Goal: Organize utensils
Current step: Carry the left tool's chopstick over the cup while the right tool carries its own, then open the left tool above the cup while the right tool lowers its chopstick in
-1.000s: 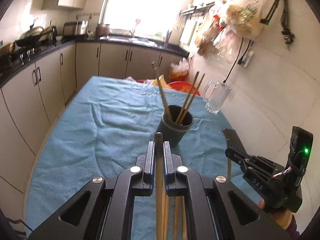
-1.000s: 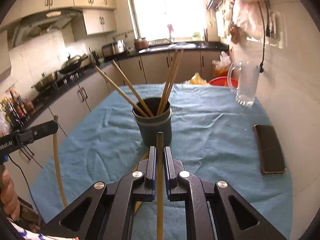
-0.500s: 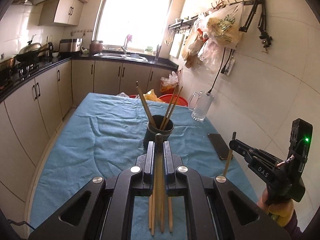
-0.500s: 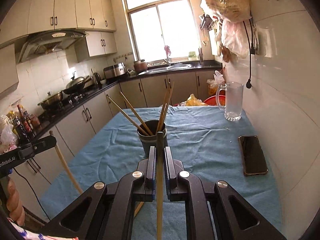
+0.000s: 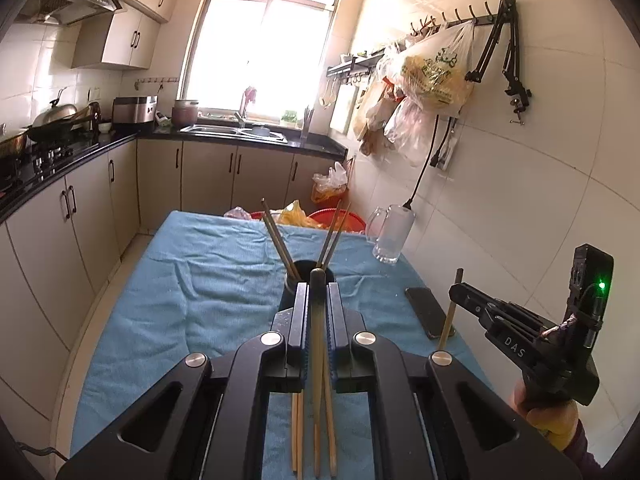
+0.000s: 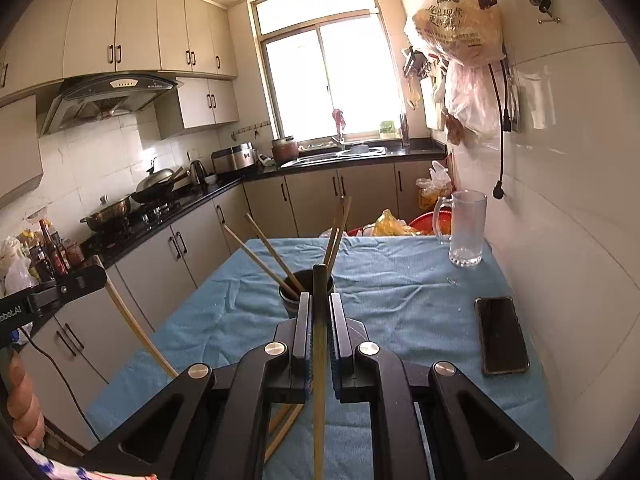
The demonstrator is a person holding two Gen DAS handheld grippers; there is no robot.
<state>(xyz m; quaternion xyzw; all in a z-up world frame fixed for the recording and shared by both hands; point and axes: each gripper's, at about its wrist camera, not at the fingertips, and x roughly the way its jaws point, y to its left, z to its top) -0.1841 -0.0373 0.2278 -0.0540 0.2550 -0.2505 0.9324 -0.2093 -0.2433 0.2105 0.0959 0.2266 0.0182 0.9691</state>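
My left gripper (image 5: 317,292) is shut on a single wooden chopstick (image 5: 317,364) that runs back between its pads. My right gripper (image 6: 319,300) is likewise shut on one chopstick (image 6: 319,364). Both are raised above the blue cloth and point at a dark cup (image 6: 289,299) standing mid-table, which holds several chopsticks (image 6: 272,254) leaning outward. The cup (image 5: 289,285) is partly hidden behind the left fingers. Loose chopsticks (image 5: 297,432) lie on the cloth below the left gripper. In the left wrist view the right gripper (image 5: 456,292) shows at the right with its stick (image 5: 450,312). The left gripper (image 6: 98,276) shows at the left edge of the right wrist view.
A black phone (image 6: 501,334) lies on the blue cloth (image 6: 400,280) near the wall. A glass mug (image 6: 466,228) stands at the far right corner. Cabinets and a stove counter (image 6: 152,208) line the left side. Plastic bags (image 5: 432,72) hang on the tiled wall.
Both grippers have risen and drawn back from the cup, each keeping its chopstick. The cup now looks smaller and farther away, and more of the kitchen shows.
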